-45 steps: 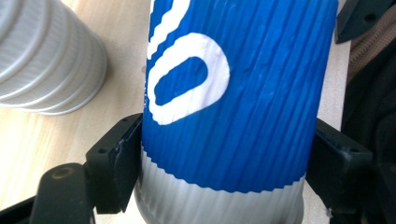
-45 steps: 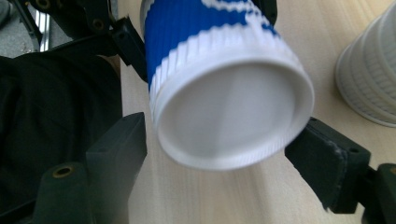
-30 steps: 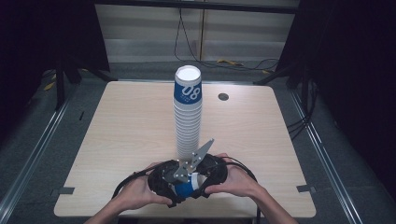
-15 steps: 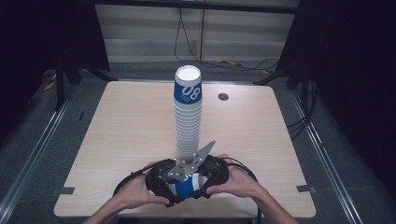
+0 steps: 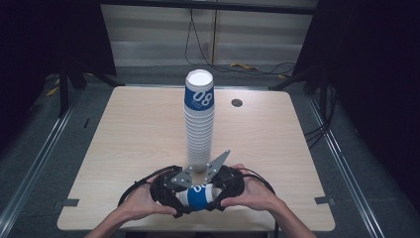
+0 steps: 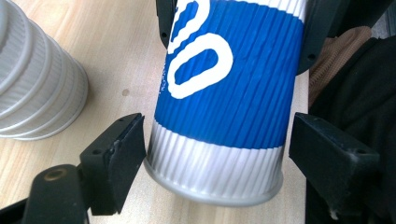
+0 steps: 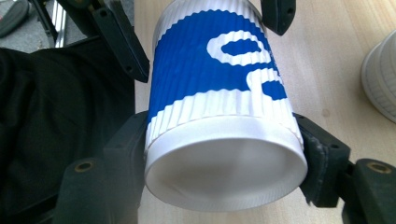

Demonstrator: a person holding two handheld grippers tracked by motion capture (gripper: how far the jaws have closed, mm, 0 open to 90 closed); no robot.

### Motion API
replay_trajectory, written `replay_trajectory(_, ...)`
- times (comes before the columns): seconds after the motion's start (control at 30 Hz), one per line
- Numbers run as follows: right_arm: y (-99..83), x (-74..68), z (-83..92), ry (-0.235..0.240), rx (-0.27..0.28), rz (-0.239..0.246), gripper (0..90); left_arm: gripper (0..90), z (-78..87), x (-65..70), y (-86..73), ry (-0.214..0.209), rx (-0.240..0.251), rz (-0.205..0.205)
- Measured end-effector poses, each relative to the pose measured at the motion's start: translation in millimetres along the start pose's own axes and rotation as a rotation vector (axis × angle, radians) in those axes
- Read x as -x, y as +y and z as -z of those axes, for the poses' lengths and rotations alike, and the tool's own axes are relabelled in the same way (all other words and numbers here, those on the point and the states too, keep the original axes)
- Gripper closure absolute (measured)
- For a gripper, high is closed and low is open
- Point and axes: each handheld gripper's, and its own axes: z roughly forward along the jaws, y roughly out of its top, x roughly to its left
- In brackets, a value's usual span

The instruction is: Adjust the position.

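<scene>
- One blue-and-white paper cup (image 5: pixel 198 196) lies on its side just in front of one tall cup stack (image 5: pixel 199 124).
- Right gripper (image 7: pixel 224 154) clamps the cup's rim end.
- Left gripper (image 6: pixel 215 154) straddles its base, jaws wide, not pressing.

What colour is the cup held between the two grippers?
The cup is white and ribbed, with a blue band bearing white numerals; the right gripper view shows it best.

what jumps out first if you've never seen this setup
A tall stack of cups stands at mid-table. At the near edge, one blue-and-white cup lies sideways between both grippers: the right gripper clamps its rim end, while the left gripper brackets its base with jaws apart.
</scene>
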Motion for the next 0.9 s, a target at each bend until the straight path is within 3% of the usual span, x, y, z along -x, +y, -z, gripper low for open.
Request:
replay_trajectory(0.23, -5.1, 2.9, 4.1, -0.015, 0.015, -0.013, 29.8, 20.2, 5.0, -1.9, -5.2, 0.023, 0.046, 0.040)
replay_trajectory(0.33, -10.7, 6.3, 4.9, -0.025, 0.026, -0.028, 29.7, 20.3, 9.7, -4.5, -10.9, 0.009, 0.093, 0.085)
replay_trajectory(0.47, -15.5, 6.9, 5.6, -0.029, 0.029, -0.040, 29.7, 19.1, 16.8, -9.0, -15.0, 0.013, 0.146, 0.112)
replay_trajectory(0.53, -16.7, 7.1, 7.5, -0.041, 0.033, -0.049, 29.6, 19.7, 20.2, -11.2, -16.1, -0.007, 0.169, 0.117)
replay_trajectory(0.7, -20.4, 8.8, 12.3, -0.051, 0.079, -0.066, 29.5, 17.3, 25.2, -13.5, -18.9, -0.006, 0.224, 0.159)
replay_trajectory(0.77, -21.7, 8.1, 14.3, -0.064, 0.098, -0.077, 29.5, 16.3, 26.6, -14.5, -21.4, -0.020, 0.250, 0.163)
replay_trajectory(0.9, -24.2, 8.1, 19.0, -0.074, 0.137, -0.080, 29.5, 16.0, 29.0, -15.5, -23.7, -0.008, 0.279, 0.178)
